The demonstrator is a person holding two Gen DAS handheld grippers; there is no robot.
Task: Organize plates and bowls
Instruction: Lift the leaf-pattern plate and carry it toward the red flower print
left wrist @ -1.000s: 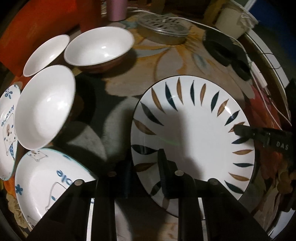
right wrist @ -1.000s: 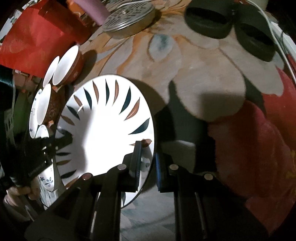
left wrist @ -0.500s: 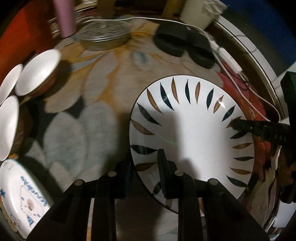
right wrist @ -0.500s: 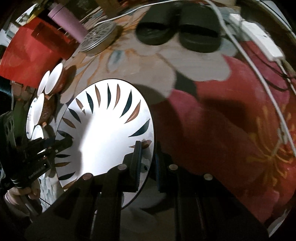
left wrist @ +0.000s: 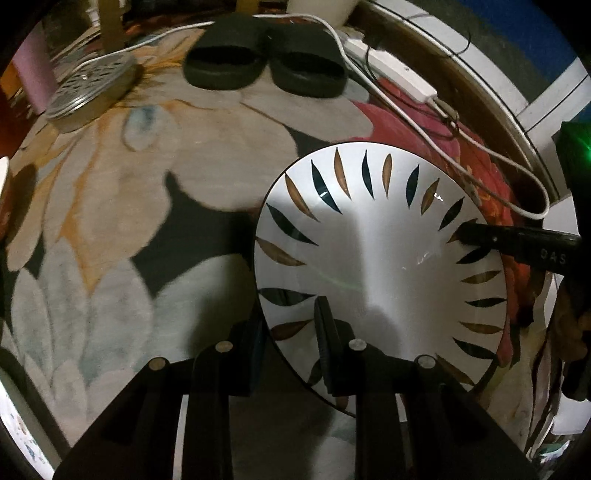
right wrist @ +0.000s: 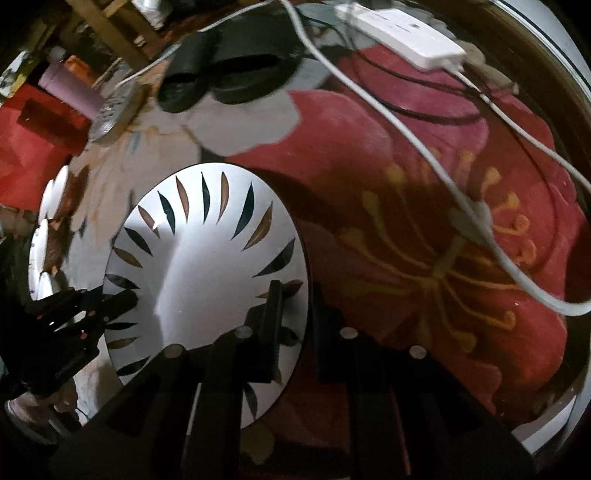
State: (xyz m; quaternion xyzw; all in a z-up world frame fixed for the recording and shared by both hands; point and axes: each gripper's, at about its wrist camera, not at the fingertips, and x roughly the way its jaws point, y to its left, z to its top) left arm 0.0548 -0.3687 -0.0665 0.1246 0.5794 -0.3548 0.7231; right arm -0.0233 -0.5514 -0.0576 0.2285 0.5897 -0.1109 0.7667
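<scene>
**A lived-in room at home**

We take this for a home: a large flower-patterned rug (left wrist: 122, 192) covers the floor, black slippers (left wrist: 266, 66) sit at its far edge, and a white power strip (right wrist: 402, 31) with trailing white cable (right wrist: 480, 218) lies on the right beside them.
</scene>
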